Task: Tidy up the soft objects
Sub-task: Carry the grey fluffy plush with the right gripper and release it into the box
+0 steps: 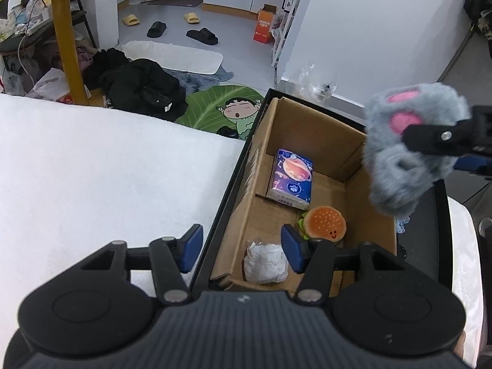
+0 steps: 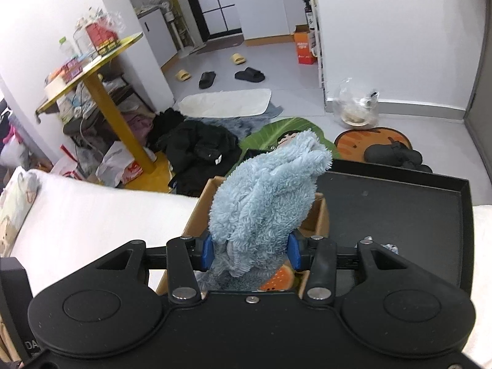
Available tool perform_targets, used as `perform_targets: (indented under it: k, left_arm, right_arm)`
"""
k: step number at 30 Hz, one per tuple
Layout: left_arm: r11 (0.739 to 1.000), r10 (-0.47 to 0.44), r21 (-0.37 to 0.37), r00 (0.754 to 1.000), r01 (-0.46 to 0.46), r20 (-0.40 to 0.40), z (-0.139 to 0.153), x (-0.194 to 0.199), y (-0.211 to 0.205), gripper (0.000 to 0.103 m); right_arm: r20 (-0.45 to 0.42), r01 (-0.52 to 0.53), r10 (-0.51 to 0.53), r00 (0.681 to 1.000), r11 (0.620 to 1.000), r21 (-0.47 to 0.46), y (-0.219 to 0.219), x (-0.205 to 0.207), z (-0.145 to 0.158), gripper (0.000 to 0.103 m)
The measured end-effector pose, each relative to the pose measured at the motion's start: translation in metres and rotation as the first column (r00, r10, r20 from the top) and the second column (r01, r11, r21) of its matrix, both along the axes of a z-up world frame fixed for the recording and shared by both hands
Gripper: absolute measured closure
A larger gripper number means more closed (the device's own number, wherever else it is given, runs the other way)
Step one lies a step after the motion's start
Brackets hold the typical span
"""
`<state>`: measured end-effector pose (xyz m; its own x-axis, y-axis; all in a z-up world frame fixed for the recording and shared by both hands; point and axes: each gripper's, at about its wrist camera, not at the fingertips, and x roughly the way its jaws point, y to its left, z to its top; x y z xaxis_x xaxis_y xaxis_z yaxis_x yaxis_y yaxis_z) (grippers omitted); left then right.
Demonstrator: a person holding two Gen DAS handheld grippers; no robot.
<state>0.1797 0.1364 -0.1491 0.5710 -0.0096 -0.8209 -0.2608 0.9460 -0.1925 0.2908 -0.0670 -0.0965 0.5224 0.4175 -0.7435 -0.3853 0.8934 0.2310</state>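
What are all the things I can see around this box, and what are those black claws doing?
cardboard box: one, brown, in a black tray on the white bed
tissue pack: one, purple planet print, inside box
burger plush: one, orange, inside box
crumpled wad: one, white, box's near corner
fluffy plush: one, blue-grey with pink patches, above box
slippers: two black, two yellow, on floor
left gripper: black, blue pads, open, empty
right gripper: black, clamping the fluffy plush
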Motion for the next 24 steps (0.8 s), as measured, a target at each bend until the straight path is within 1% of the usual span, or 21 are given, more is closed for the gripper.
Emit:
perform_targets:
  k: [2,3,4,6,7,9,12,16,19,24]
  left_arm:
    - [1.000,0.001,-0.003,1.000,-0.001,-0.002,-0.001,0.000,0.000,0.056]
    - [1.000,0.001,-0.005,1.000,-0.001,-0.003,-0.001,0.000,0.001,0.060]
    - [1.000,0.002,-0.008,1.000,-0.002,-0.005,-0.001,0.000,0.001,0.063]
    - [1.000,0.005,-0.013,1.000,-0.005,-0.012,-0.003,0.001,0.002,0.072]
    - [1.000,0.004,-0.015,1.000,-0.005,-0.014,-0.003,0.002,0.002,0.074]
    - [1.000,0.003,-0.017,1.000,-0.003,-0.016,-0.004,0.002,0.003,0.081]
    - [1.000,0.003,-0.020,1.000,-0.003,-0.014,-0.004,0.002,0.004,0.089]
    - [1.000,0.005,-0.024,1.000,-0.006,-0.012,-0.005,0.002,0.005,0.090]
    - [1.000,0.006,-0.026,1.000,-0.007,-0.013,-0.005,0.002,0.005,0.090]
    - [0.999,0.004,-0.033,1.000,-0.005,-0.012,-0.006,0.001,0.008,0.090]
  right_arm:
    - [-0.008,-0.005,0.005,1.000,1.000,-0.001,0.006,0.000,-0.003,0.059]
    - [-0.012,-0.006,0.006,1.000,1.000,-0.001,0.008,-0.001,-0.004,0.059]
    - [-0.018,-0.004,0.004,1.000,1.000,0.000,0.010,0.000,-0.006,0.059]
    - [-0.026,-0.002,0.002,1.000,1.000,0.000,0.014,-0.001,-0.010,0.059]
    - [-0.030,0.001,-0.001,1.000,1.000,0.000,0.015,-0.001,-0.011,0.058]
    - [-0.039,0.007,-0.007,0.999,1.000,0.001,0.019,-0.002,-0.014,0.058]
    - [-0.056,0.013,-0.012,0.998,1.000,0.004,0.024,0.000,-0.022,0.058]
    - [-0.088,0.009,-0.008,0.996,1.000,0.004,0.036,0.006,-0.035,0.057]
    - [-0.100,-0.006,0.005,0.995,1.000,-0.012,0.046,0.011,-0.044,0.056]
    - [-0.102,-0.039,0.034,0.994,0.998,-0.053,0.060,0.014,-0.050,0.048]
